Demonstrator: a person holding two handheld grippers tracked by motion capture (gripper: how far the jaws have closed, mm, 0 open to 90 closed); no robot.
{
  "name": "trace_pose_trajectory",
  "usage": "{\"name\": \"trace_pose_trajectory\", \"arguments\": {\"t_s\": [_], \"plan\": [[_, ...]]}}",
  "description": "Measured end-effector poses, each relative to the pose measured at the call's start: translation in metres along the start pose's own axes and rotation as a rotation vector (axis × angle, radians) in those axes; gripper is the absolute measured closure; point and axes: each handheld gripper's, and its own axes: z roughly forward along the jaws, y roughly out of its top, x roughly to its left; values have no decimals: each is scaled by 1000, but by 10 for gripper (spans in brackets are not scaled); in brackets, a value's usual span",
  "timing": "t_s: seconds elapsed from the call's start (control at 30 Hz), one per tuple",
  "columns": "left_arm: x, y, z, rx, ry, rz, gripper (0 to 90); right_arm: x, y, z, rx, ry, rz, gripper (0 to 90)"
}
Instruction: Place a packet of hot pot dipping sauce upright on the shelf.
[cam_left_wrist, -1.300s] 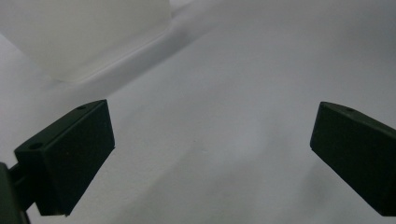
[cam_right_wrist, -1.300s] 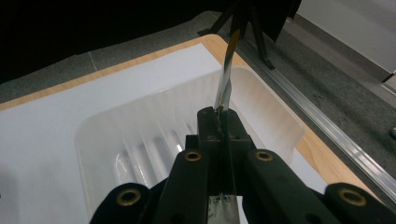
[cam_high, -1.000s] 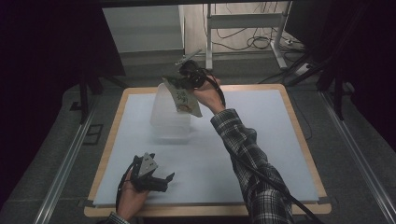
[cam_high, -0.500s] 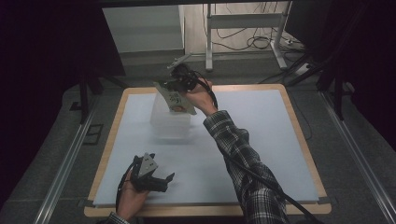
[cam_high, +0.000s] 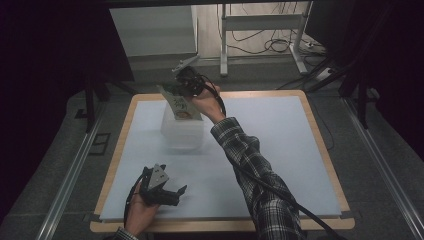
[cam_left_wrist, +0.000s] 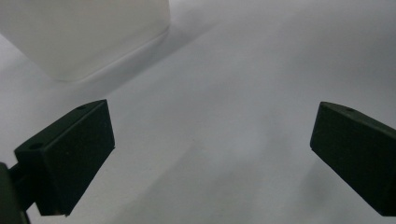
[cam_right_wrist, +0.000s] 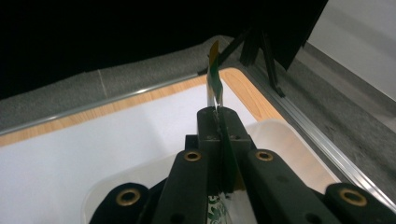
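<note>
1. Two claws are at work over a white-topped worktop (cam_high: 280, 150) with a wooden edge, each held in one of a person's hands.
2. At the far side of the worktop, the right claw (cam_high: 181, 91) is pressed together on a flat printed packet (cam_high: 181, 106), green and yellow at its rim, with a picture on its pale face.
3. In the high view the packet hangs tilted from the right claw, directly above a translucent plastic bin (cam_high: 182, 134) that stands on the worktop's far left part; whether it touches the bin's rim cannot be told.
4. From the right gripper view, the packet (cam_right_wrist: 215, 86) shows edge-on, clamped between the two black jaws and rising past their tips, with the bin (cam_right_wrist: 289, 140) open below it.
5. A plaid sleeve (cam_high: 252, 170) stretches from the near edge to the right hand, a black cable trailing along it.
6. Near the front left edge, the left claw (cam_high: 176, 192) rests low over the worktop, its jaws spread wide with nothing between them.
7. In the left gripper view, bare white surface lies between the open jaws, and the bin's corner (cam_left_wrist: 88, 37) stands farther off at upper left.
</note>
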Motion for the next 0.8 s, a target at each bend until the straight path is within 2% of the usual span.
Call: {"name": "trace_pose_trajectory", "arguments": {"t_s": [0.1, 0.23, 0.47, 0.63, 0.73, 0.8], "plan": [[-1, 0, 0, 1, 0, 1, 0, 0, -3, 4, -9, 8, -3, 885], [-1, 0, 0, 4, -2, 0, 0, -2, -10, 8, 24, -4, -13, 881], [-1, 0, 1, 9, -2, 3, 0, -8, -22, 10, 45, -11, -11, 874], [-1, 0, 1, 10, -2, 5, 0, -14, -34, 14, 76, -32, 16, 869], [-1, 0, 1, 13, -1, 7, 0, -18, -39, 11, 67, -23, 38, 834], [-1, 0, 1, 14, -1, 8, 0, -17, -39, 10, 72, -33, 41, 777]]}}
